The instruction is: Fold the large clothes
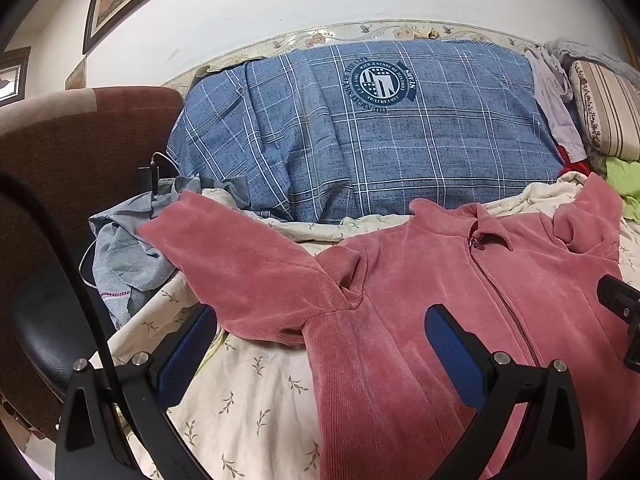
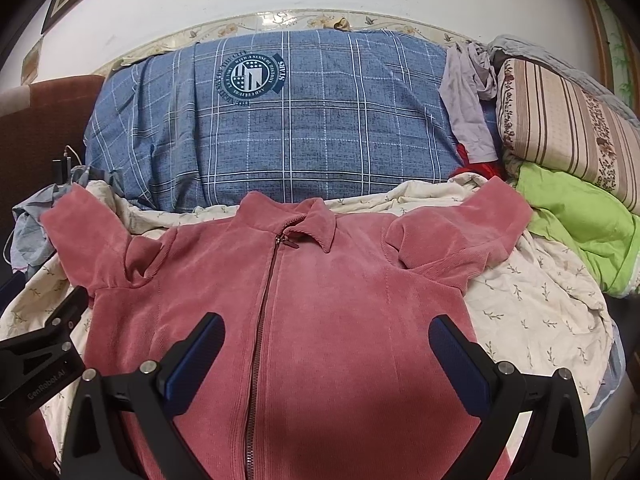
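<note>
Jacket (image 2: 320, 300): pink, ribbed, lay front up on my sheet (image 2: 532, 312), zip (image 2: 264, 312) closed, collar toward the quilt.
Sleeves: both spread outward; the left sleeve (image 1: 240, 256) ran out over a grey cloth (image 1: 120, 256), the right sleeve (image 2: 472, 232) was bent near the shoulder.
Left gripper (image 1: 320, 344): I held it with jaws wide apart, gripping nothing, above the jacket's left side; one finger (image 1: 456, 356) was over the fabric, the other (image 1: 188, 352) over the sheet.
Right gripper (image 2: 326, 356): I held it with jaws wide apart, gripping nothing, above the jacket's chest, straddling the zip.
Quilt (image 2: 280, 120): blue plaid, bundled behind the jacket, against the wall.
Pillow (image 2: 568, 128): striped, at the right, above a green cloth (image 2: 580, 220).
Chair (image 1: 80, 148): brown, at the left of the bed.
</note>
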`<state>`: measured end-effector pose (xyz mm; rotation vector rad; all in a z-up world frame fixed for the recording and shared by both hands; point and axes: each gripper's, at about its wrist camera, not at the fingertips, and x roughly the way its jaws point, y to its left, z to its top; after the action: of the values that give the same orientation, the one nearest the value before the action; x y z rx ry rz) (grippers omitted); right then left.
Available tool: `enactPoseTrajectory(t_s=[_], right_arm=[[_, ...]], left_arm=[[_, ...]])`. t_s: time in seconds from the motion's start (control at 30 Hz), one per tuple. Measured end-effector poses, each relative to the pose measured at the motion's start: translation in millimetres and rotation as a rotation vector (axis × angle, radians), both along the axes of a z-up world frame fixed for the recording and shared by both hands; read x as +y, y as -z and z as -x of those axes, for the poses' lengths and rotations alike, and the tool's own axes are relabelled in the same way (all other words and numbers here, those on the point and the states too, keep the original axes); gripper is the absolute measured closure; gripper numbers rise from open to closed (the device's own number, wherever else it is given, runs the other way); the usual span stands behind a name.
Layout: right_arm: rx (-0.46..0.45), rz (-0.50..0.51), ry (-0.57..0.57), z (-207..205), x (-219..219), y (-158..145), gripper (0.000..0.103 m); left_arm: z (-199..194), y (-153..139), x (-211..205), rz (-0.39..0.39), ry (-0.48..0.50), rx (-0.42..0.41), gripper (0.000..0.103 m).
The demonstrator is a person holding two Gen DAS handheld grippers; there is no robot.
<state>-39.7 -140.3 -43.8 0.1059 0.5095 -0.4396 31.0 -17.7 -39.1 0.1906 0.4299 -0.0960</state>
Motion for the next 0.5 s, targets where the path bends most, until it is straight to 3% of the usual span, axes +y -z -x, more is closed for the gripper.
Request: enactPoseTrajectory(t_s=[0.17,0.3,0.4,0.5], right_arm=[[0.003,0.004,0.007,4.0,-9.0,-0.7,0.000],[0.008,0.014,0.009,3.6,-26.0,-3.9,0.000],[-0.009,-0.019,0.009,4.0,-66.4,-8.4,0.000],[-0.030,-0.130,0.025,2.5,-135.9,-10.9,0.000]], left_arm=[[-6.7,7.6,-7.1,-0.004,0.011,0.028,0.000],[-26.0,28.6,-12.8,0.001,0.029,0.131,0.000],[-40.8,49.5,-16.7,-0.034,0.015,0.205,0.000],[-47.4,65.7,-23.1,-0.065,0.014,0.257,0.000]])
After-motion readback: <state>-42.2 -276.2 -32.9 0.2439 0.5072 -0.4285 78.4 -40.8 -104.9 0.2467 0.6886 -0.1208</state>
